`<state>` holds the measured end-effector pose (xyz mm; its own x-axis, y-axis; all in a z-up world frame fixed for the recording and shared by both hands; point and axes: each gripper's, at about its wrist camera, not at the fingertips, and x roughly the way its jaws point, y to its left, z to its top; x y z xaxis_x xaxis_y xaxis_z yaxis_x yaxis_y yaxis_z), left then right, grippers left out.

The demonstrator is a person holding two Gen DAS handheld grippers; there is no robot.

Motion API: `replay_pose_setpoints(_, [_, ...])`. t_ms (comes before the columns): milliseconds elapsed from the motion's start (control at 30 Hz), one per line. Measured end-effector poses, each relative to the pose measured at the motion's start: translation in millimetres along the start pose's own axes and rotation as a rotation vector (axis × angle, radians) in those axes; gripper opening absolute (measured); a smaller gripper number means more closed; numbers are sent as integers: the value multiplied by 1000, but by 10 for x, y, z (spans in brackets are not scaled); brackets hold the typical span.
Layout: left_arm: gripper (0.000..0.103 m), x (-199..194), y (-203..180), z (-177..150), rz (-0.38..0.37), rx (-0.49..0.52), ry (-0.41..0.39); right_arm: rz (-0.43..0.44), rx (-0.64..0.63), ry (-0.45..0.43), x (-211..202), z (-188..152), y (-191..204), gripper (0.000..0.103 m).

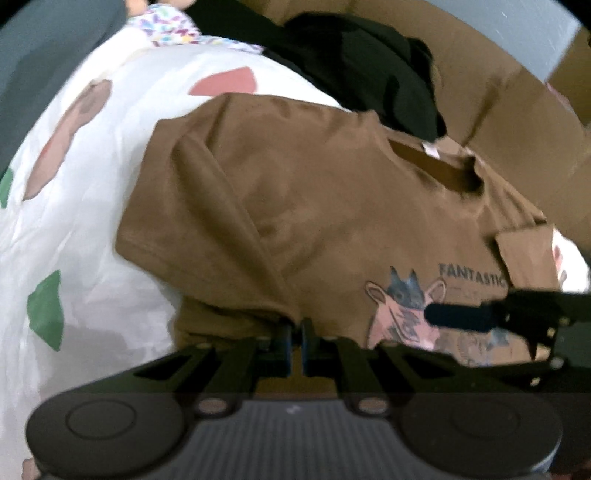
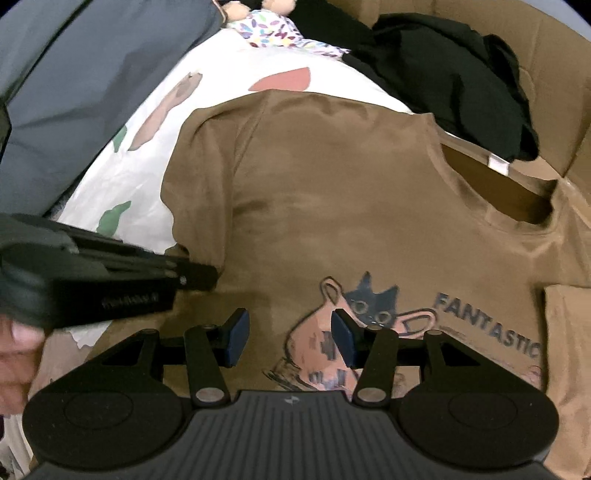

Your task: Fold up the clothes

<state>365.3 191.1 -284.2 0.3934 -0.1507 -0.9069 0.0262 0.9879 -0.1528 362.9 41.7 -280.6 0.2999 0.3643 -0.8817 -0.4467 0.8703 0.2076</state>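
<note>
A brown T-shirt lies spread front-up on a white bed sheet printed with pink, brown and green shapes; its chest shows a cat-and-animal drawing beside the word "FANTASTIC", and the neckline points toward the cardboard box on the far side. The left hand-held gripper sits low at the shirt's lower edge below the sleeve, its blue-padded fingers nearly together with brown fabric between them, apparently pinching the cloth. The right hand-held gripper hovers just above the printed drawing with its fingers wide apart and nothing between them; in the left view it reaches in from the right over the print. A dark garment is heaped by the box beyond the shirt, a doll in a confetti-patterned dress lies at the sheet's far end, and a bit of the person's hand shows at the right view's left edge.
</note>
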Motion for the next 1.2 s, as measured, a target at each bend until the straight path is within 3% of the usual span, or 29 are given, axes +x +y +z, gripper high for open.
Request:
replay_pose_setpoints(300, [6, 72, -303, -49, -11, 67, 39, -51, 75, 89, -54, -132, -236, 54])
replay_pose_setpoints(400, [16, 137, -372, -87, -1, 111, 102, -75, 152, 129, -48, -234, -391, 54])
replay_pose_setpoints(500, [33, 97, -314, -86, 4, 137, 108, -72, 191, 117, -93, -251, -474, 54])
replay_pose_setpoints(633, [45, -103, 6, 30, -4, 50, 47, -62, 193, 67, -145, -202, -462, 54])
replay_pose_setpoints(967, [44, -365, 914, 173, 141, -163, -55, -3, 162, 3, -78, -142, -248, 54])
replay_pose_setpoints(1200, [44, -264, 1122, 198, 130, -212, -76, 9, 133, -57, 4, -91, -150, 54])
